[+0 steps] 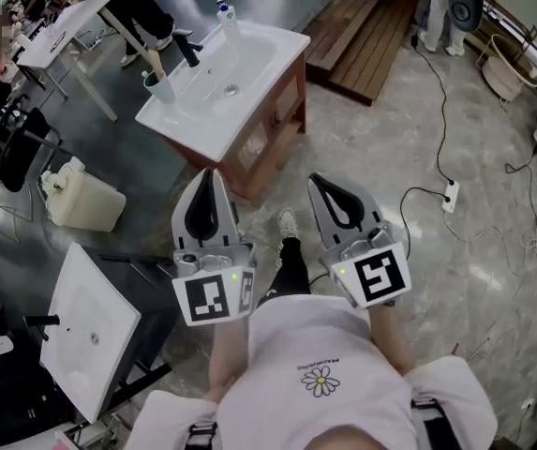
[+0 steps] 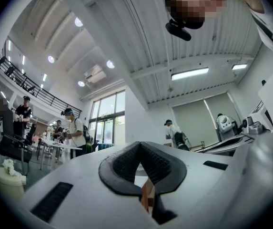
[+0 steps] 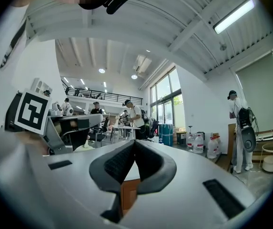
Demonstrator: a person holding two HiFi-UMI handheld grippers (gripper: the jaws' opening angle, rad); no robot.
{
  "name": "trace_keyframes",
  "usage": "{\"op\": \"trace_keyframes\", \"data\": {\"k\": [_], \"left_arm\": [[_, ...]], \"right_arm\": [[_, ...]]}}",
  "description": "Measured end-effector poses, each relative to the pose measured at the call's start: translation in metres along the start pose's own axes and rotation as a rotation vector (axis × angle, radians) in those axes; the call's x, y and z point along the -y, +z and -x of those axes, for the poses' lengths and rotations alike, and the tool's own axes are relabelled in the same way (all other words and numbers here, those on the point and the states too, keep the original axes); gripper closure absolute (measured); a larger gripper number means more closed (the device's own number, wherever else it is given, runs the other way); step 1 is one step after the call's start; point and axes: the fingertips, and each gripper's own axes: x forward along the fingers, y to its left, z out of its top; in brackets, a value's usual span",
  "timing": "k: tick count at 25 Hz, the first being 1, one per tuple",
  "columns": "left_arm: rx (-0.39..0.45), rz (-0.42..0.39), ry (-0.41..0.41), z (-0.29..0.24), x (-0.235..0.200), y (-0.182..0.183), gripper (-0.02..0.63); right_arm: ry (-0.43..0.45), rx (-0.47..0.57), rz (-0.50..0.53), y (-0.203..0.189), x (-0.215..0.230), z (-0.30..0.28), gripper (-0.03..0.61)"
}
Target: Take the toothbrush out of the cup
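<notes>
In the head view a white sink basin [image 1: 202, 129] on a wooden cabinet stands ahead, with a black faucet [image 1: 187, 49]. A pale cup [image 1: 162, 89] sits on the basin's left corner, and a toothbrush [image 1: 151, 77] stands in it. My left gripper [image 1: 210, 174] and right gripper [image 1: 317, 180] are held side by side in front of the person's body, well short of the sink. Both are shut with nothing between the pads. The left gripper view [image 2: 140, 144] and the right gripper view [image 3: 135, 143] show closed jaws against the hall; the cup is not in them.
A clear bottle [image 1: 226, 17] stands at the basin's far edge. A second white basin [image 1: 90, 331] lies at lower left, a white plastic jug [image 1: 81, 200] on the floor beside it. A wooden pallet [image 1: 362, 45] and a power strip [image 1: 451, 195] with cable lie to the right. People stand at tables [image 1: 62, 22].
</notes>
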Motion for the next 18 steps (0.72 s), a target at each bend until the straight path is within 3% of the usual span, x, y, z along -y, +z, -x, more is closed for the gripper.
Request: {"op": "trace_keyframes", "data": {"k": [9,18], "left_arm": [[-0.013,0.013,-0.033,-0.082,-0.012,-0.031,0.597],[-0.001,-0.001,-0.015,-0.206,-0.08,-0.051,0.598]], "right_arm": [[-0.025,-0.026,-0.021,-0.021,0.053,-0.068,0.566],[0.032,-0.01,-0.03,-0.016,0.102,-0.218,0.566]]}}
